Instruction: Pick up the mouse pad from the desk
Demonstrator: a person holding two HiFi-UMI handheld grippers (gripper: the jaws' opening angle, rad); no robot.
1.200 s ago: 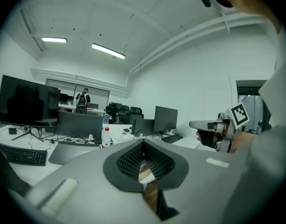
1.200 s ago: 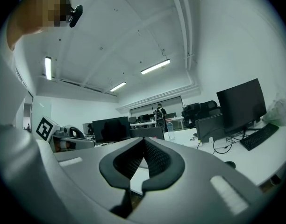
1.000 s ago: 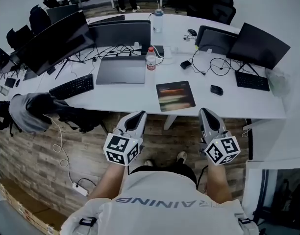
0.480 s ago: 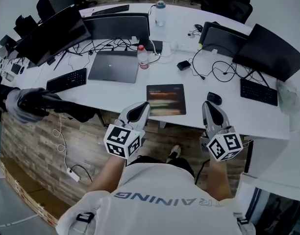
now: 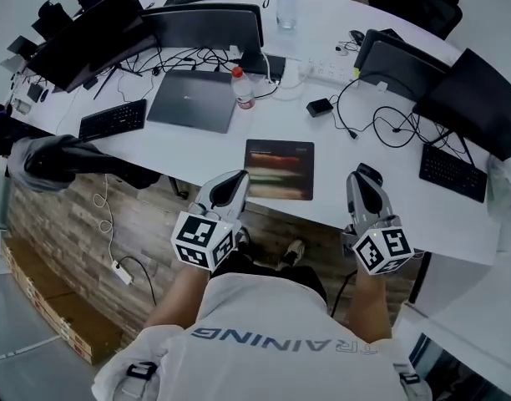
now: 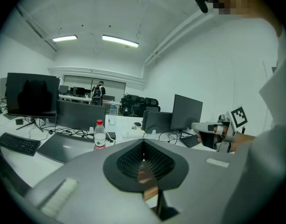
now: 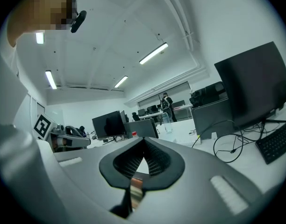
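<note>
The mouse pad [image 5: 279, 169] is a dark rectangle with blurred coloured bands, lying flat near the white desk's [image 5: 189, 153] front edge. My left gripper [image 5: 235, 179] is shut and empty, its tip at the desk edge just left of the pad's near left corner. My right gripper [image 5: 357, 177] is also shut and empty, to the right of the pad and apart from it. A black mouse [image 5: 373, 172] peeks out just behind its tip. In the left gripper view the jaws [image 6: 143, 145] meet at the tip, and the right gripper view [image 7: 144, 143] shows the same.
A red-capped water bottle [image 5: 244, 88], a closed laptop [image 5: 193, 100] and a keyboard [image 5: 112, 119] lie behind and left of the pad. Monitors and tangled cables [image 5: 389, 124] stand along the back; another keyboard [image 5: 453, 172] is at right. A chair draped in grey cloth [image 5: 47, 161] stands at left.
Both grippers have moved forward to the desk's front edge, and the pad now lies between their tips. Both jaws stay shut.
</note>
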